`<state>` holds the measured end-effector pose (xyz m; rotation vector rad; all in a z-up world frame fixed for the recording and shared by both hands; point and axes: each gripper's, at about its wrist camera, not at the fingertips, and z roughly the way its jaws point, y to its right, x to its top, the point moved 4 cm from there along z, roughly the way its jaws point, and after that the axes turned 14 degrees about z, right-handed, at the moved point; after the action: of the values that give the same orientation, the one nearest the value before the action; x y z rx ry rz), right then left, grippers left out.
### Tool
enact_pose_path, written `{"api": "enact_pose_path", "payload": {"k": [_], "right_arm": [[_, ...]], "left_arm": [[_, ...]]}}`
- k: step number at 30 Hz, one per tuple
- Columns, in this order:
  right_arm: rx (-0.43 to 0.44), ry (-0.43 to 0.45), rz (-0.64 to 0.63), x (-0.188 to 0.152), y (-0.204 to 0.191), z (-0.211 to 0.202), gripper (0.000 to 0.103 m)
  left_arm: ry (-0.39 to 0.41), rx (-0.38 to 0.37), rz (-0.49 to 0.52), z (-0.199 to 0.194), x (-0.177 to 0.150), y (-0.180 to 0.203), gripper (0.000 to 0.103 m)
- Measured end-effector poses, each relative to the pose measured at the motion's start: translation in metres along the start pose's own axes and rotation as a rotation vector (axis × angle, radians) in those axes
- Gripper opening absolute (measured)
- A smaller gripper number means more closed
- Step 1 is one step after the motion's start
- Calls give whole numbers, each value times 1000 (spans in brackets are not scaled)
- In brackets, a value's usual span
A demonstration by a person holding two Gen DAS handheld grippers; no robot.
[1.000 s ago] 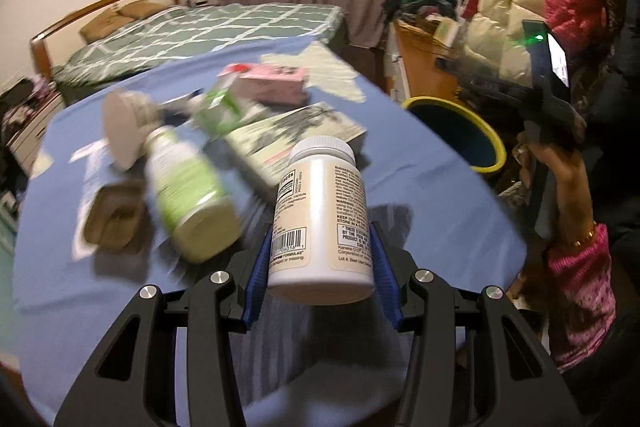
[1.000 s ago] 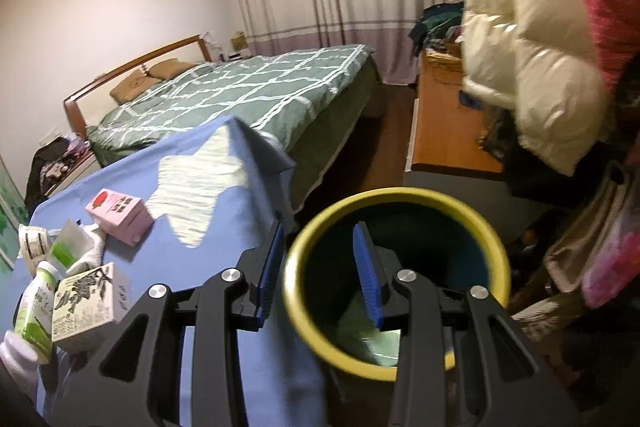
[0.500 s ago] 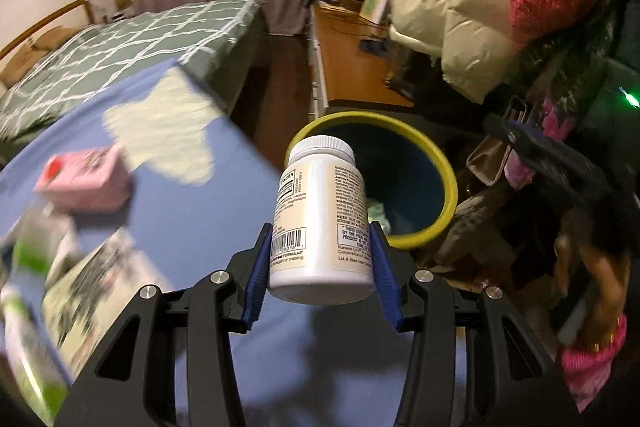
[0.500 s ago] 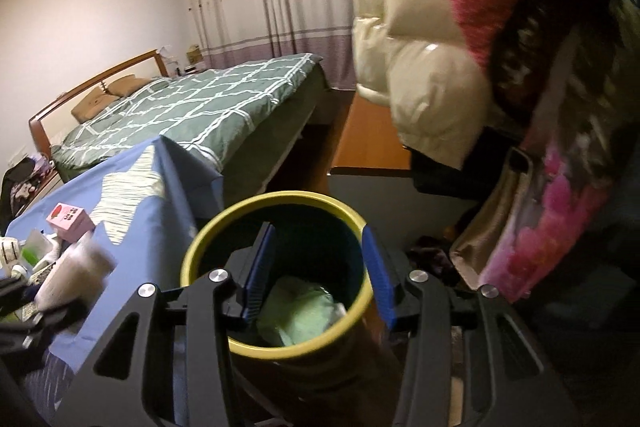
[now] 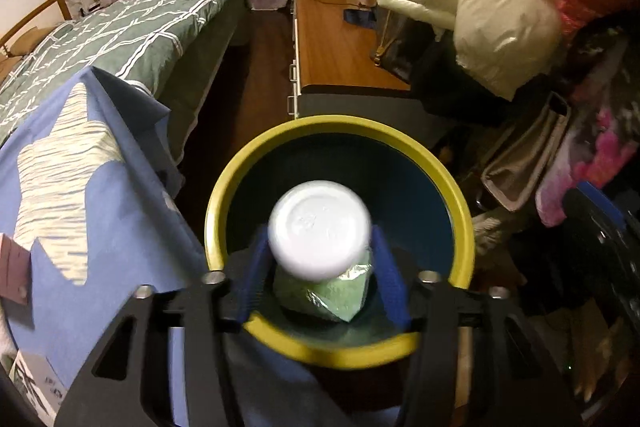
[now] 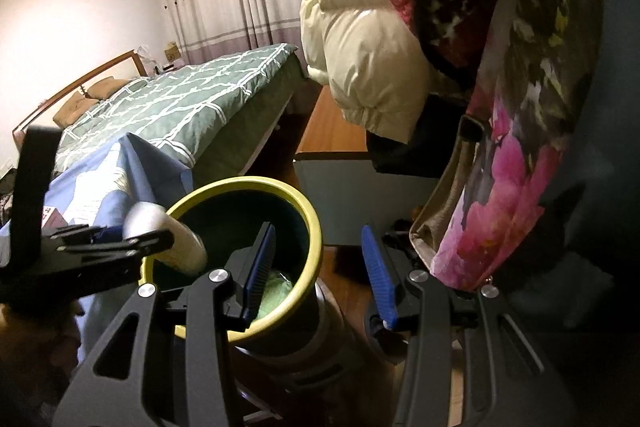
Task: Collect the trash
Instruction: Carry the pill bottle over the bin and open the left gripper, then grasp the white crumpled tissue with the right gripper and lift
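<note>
A white pill bottle (image 5: pixel 319 229), seen bottom-on and blurred, hangs over the mouth of the yellow-rimmed bin (image 5: pixel 340 125). My left gripper (image 5: pixel 320 239) points down into the bin. Its jaws are opening, and the blue pads stand just clear of the bottle's sides. A crumpled green wrapper (image 5: pixel 328 301) lies at the bin's bottom. In the right wrist view the same bottle (image 6: pixel 178 247) tilts into the bin (image 6: pixel 240 185) beside the left gripper (image 6: pixel 120 239). My right gripper (image 6: pixel 318 259) is open and holds nothing. One of its fingers is over the bin, the other outside the rim.
The blue-clothed table (image 5: pixel 100 207) adjoins the bin on the left, with a pink carton (image 5: pixel 12 267) at its edge. A green quilted bed (image 5: pixel 140 27) and a wooden desk (image 5: pixel 336 43) stand beyond. Puffy coats (image 6: pixel 360 47) and a floral bag (image 6: pixel 500 187) hang at the right.
My left gripper swung from the table to above the bin and tipped downward; its jaws widened and the bottle came free of the pads. My right gripper drifted right, off the bin's centre.
</note>
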<state>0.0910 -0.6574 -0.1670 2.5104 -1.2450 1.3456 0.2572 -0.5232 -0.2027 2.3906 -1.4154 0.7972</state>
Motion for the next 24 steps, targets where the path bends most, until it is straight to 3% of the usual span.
{"api": "enact_pose_path", "payload": {"k": [6, 12, 17, 24], "right_arm": [[2, -8, 3, -2, 0, 3, 43], [22, -32, -23, -13, -18, 6, 43], [53, -45, -58, -21, -45, 5, 43], [165, -78, -163, -44, -127, 2, 43]], "left_arm": [[72, 12, -48, -35, -4, -16, 73], [162, 66, -118, -107, -37, -54, 79], [214, 176, -160, -173, -79, -96, 84], [269, 409, -283, -260, -166, -171, 87]]}}
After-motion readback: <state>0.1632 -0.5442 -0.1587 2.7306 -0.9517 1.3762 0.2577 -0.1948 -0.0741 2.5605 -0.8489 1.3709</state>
